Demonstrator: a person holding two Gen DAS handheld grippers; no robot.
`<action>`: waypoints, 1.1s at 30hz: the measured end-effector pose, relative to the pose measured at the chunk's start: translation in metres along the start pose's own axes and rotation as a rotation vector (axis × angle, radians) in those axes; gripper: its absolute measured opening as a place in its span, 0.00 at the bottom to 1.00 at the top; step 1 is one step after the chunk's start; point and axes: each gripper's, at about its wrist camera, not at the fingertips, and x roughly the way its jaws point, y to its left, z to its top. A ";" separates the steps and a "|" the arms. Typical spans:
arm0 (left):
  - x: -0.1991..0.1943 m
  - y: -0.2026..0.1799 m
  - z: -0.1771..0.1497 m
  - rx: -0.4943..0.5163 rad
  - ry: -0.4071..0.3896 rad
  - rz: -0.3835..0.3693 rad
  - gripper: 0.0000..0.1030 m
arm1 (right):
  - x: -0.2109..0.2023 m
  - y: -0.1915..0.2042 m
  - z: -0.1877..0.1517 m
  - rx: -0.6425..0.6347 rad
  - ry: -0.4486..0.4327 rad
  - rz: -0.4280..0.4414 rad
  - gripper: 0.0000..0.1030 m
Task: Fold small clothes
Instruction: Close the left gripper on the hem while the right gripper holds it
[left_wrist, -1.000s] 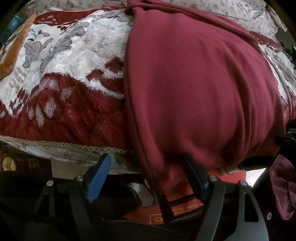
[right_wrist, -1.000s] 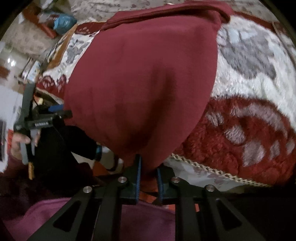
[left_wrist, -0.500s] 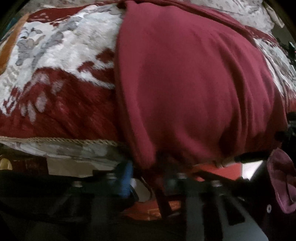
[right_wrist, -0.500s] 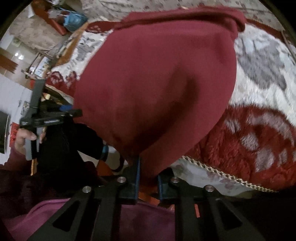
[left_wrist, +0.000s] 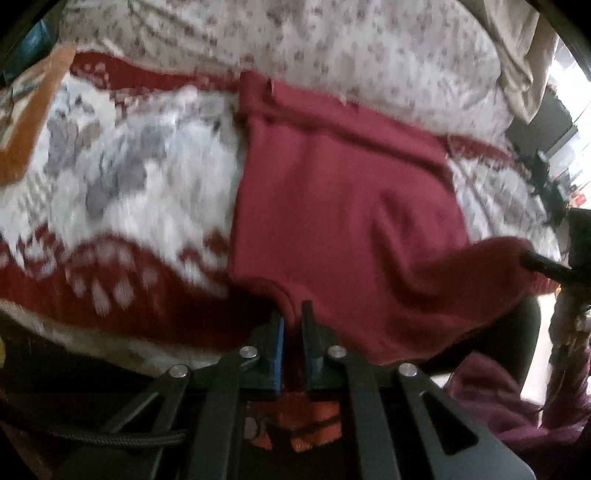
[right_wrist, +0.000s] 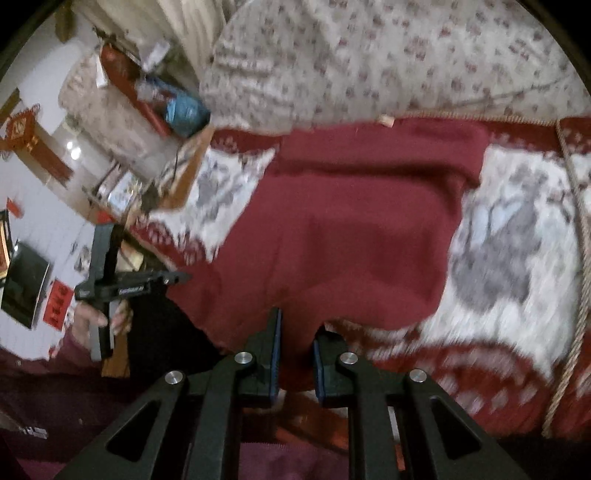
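A dark red garment (left_wrist: 343, 206) lies on a red and white flowered blanket (left_wrist: 122, 192), its near edge hanging over the bed's front. My left gripper (left_wrist: 293, 321) is shut on the garment's near left corner. My right gripper (right_wrist: 297, 332) is shut on the near right corner of the garment (right_wrist: 351, 229). In the right wrist view the left gripper (right_wrist: 122, 284) shows at the left, held in a hand. The garment's far end reaches a pale flowered quilt.
A pale flowered quilt (left_wrist: 332, 51) lies behind the blanket. An orange cushion edge (left_wrist: 33, 122) sits at the far left. The bed's front edge with a corded trim (right_wrist: 576, 295) runs at the right. Room clutter and a blue bag (right_wrist: 184, 110) lie beyond the bed.
My left gripper has shut on the garment's corner; it was open a second ago. Both grippers have lifted and pulled back, so more of the bed and quilt shows.
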 end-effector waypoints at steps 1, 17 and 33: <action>-0.003 -0.001 0.010 0.000 -0.022 -0.001 0.07 | -0.003 -0.003 0.006 0.005 -0.024 -0.006 0.15; 0.039 -0.009 0.210 -0.041 -0.250 0.050 0.07 | 0.028 -0.073 0.148 0.082 -0.250 -0.170 0.15; 0.171 0.028 0.314 -0.151 -0.113 0.039 0.22 | 0.131 -0.207 0.241 0.312 -0.168 -0.243 0.25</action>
